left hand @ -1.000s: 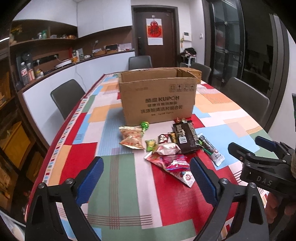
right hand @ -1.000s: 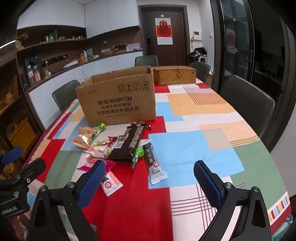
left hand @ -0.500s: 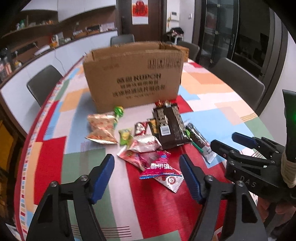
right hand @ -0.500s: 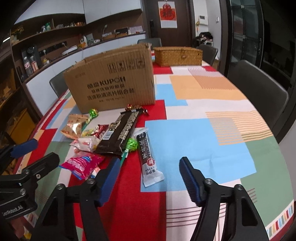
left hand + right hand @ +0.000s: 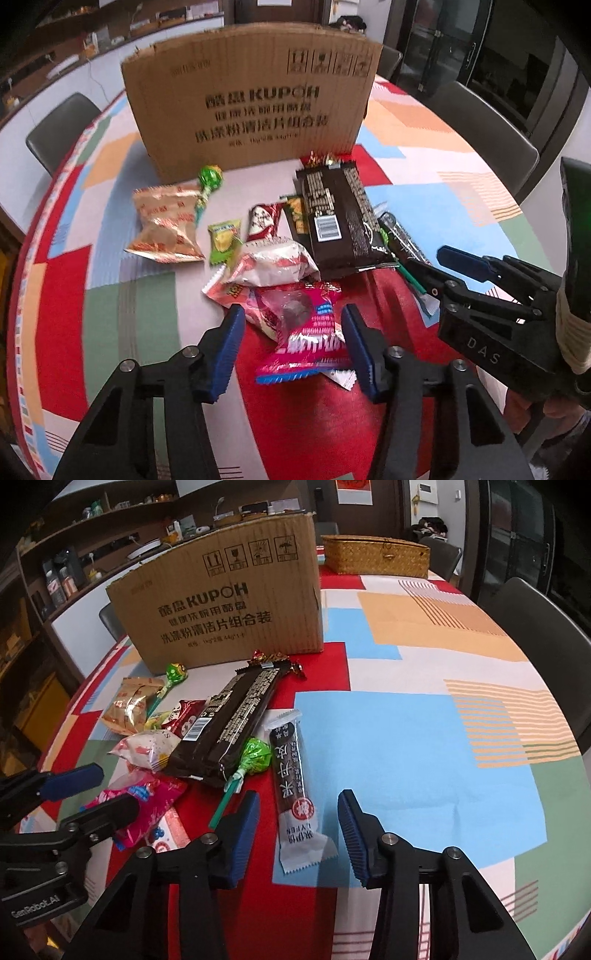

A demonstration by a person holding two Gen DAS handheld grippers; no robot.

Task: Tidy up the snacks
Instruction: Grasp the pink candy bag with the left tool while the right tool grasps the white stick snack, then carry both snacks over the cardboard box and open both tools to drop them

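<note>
- Right wrist view: the right gripper (image 5: 297, 829), jaws just narrowed yet clear of it, straddles the near end of the long brown-and-white wrapped snack bar (image 5: 293, 786), whose long axis runs straight ahead.
- Left gripper (image 5: 291, 339) likewise brackets the pink foil snack packet (image 5: 306, 332), untouched.
- Beyond both stands the brown cardboard box (image 5: 221, 605).

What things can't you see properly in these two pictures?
- Inside of the cardboard box: hidden by its own front wall, both views.
- Pink packet contents: left wrist view, wrapper glare and blur.
- Snack under the pink packet: only a white corner shows.
- Small print on the dark chocolate pack: too small, right wrist view.
- Shelf items behind: blurred, tiny.
- Person: only a hand edge, cut off by the frame.
</note>
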